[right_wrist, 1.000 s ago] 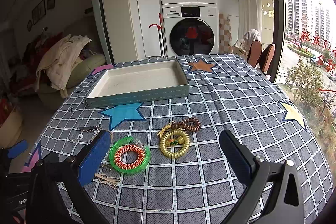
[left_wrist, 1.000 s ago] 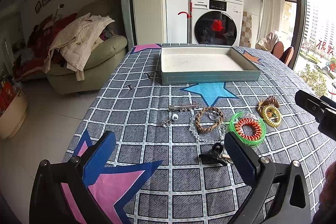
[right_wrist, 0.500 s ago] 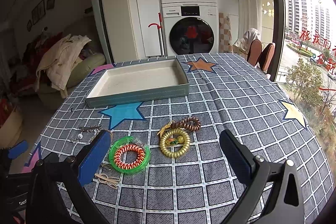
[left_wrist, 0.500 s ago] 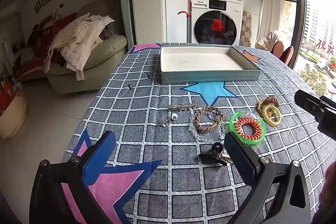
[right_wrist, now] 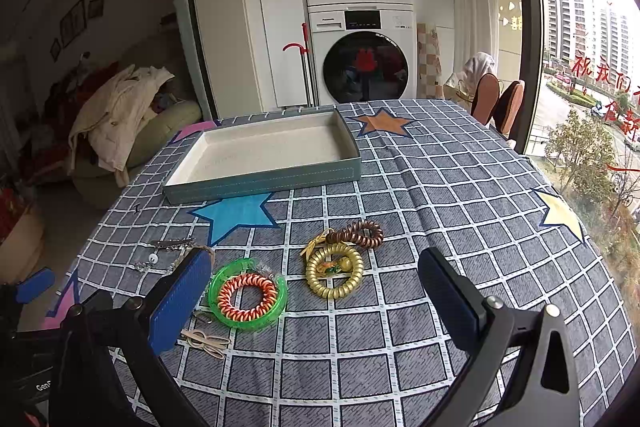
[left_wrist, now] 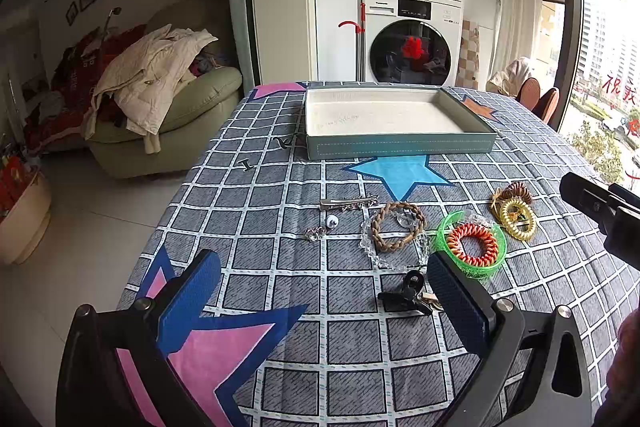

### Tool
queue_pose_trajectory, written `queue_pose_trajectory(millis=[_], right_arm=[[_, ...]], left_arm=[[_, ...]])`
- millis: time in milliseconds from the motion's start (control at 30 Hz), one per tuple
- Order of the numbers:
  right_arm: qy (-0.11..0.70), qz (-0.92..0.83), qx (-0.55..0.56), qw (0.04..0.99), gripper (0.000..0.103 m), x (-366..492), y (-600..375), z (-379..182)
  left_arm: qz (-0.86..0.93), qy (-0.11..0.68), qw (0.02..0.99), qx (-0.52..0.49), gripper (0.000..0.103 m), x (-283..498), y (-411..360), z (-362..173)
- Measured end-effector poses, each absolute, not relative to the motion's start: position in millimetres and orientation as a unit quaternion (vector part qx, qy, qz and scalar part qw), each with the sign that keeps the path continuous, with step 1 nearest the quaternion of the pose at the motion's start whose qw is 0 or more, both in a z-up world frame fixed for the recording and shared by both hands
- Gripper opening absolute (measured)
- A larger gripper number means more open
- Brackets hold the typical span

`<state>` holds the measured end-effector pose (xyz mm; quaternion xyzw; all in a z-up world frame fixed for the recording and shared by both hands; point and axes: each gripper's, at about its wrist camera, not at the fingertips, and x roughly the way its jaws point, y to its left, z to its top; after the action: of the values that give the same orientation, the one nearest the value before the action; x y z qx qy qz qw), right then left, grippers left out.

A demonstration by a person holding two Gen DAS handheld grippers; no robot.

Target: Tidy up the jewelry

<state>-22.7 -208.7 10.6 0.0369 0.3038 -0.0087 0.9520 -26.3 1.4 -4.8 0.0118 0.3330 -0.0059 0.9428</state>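
An empty teal tray (left_wrist: 400,147) (right_wrist: 264,183) with a white floor sits at the far side of the checked tablecloth. Jewelry lies in front of it: a green bangle around an orange coil tie (left_wrist: 471,246) (right_wrist: 247,293), a gold coil (left_wrist: 516,219) (right_wrist: 334,275), a brown coil (right_wrist: 355,232), a braided ring (left_wrist: 397,231), a silver clip (left_wrist: 348,203) and a black clip (left_wrist: 405,295). My left gripper (left_wrist: 324,291) is open and empty above the near table. My right gripper (right_wrist: 316,291) is open and empty, with the bangle and gold coil between its fingers' line of sight.
A beige hairpin (right_wrist: 206,341) lies near my right gripper's left finger. Small metal pieces (left_wrist: 280,143) lie left of the tray. A sofa with clothes (left_wrist: 160,99) stands off the table's left edge, stacked washing machines (right_wrist: 360,59) behind, and chairs (right_wrist: 496,103) at the far right.
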Motion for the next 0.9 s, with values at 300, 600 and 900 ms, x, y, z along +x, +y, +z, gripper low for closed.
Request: queue_pose_trajectory(millis=[300,600,900], right_arm=[[0.305,-0.009,0.038,0.952,0.103,-22.5,-208.8,10.0],[0.309,-0.009,0.04,0.95,0.103,-21.8,-209.4,6.6],[0.315,-0.013,0.045,0.948,0.103,-17.7,-212.3,3.0]], left_arm=[[-0.006,0.335,0.942,0.011,0.103,-25.3,0.4,-6.0],[-0.007,0.34,0.94,0.012,0.103,-23.7,-3.4,-12.5],[-0.006,0.348,0.938,0.007,0.103,-18.9,-0.6,-14.2]])
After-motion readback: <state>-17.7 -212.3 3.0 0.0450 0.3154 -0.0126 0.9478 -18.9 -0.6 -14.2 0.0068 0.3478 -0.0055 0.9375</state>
